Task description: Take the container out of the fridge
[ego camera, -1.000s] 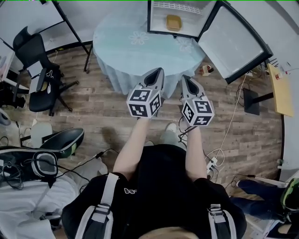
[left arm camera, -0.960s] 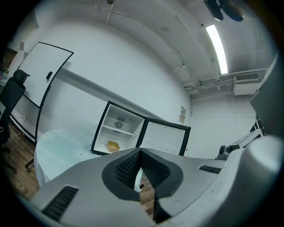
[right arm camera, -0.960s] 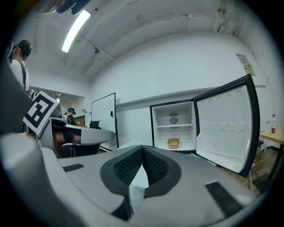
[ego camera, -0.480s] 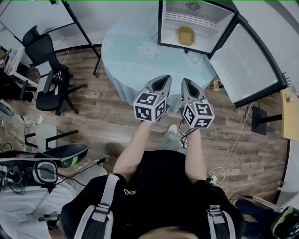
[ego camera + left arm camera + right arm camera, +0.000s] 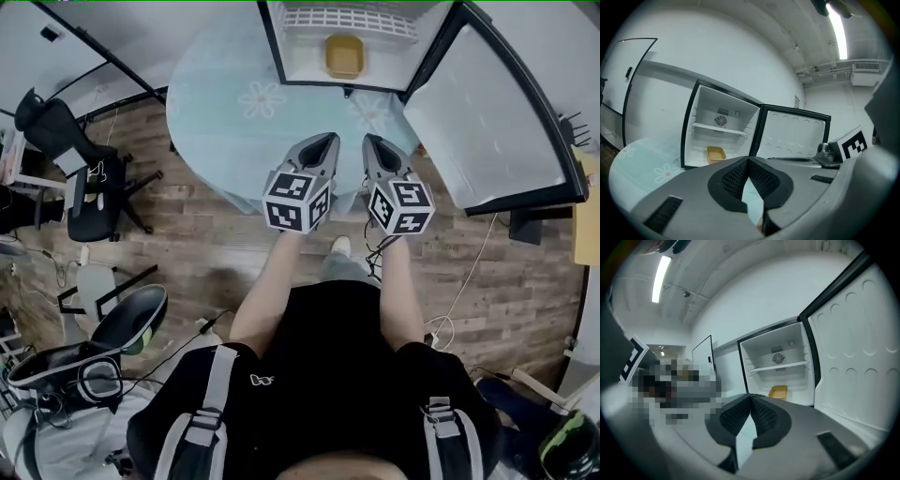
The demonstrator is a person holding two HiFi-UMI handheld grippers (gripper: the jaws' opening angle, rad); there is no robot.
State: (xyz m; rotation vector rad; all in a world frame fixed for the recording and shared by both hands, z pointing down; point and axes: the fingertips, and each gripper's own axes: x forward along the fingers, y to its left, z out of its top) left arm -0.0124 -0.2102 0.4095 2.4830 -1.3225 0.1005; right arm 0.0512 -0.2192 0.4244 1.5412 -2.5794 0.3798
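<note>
Both tongs are shut and empty.

Left tongs (image 5: 322, 141): jaws pressed together with nothing between them, held at the near edge of the round table (image 5: 225, 103).

The yellow container (image 5: 344, 54) sits on the floor of the fridge (image 5: 292, 58). It is ahead of the tongs, roughly on the line between the two pairs and well apart from both. The shelf above it looks bare.

Right tongs (image 5: 371, 142): also together and empty, just beside the left pair.

The fridge door (image 5: 497, 112) is swung wide, ahead and to the right of the right tongs, so the opening is unobstructed.

Change over the last second: the fridge opening has grown in the head view and slid across. It was off to the right of the tongs and now sits straight ahead of them. The tongs have kept the same side-by-side pose and stayed shut, and the container hasn't moved.

My read: this is still approach and line-up, with no grab started. The next move needs one pair opened and a reach across the table into the cavity.
</note>
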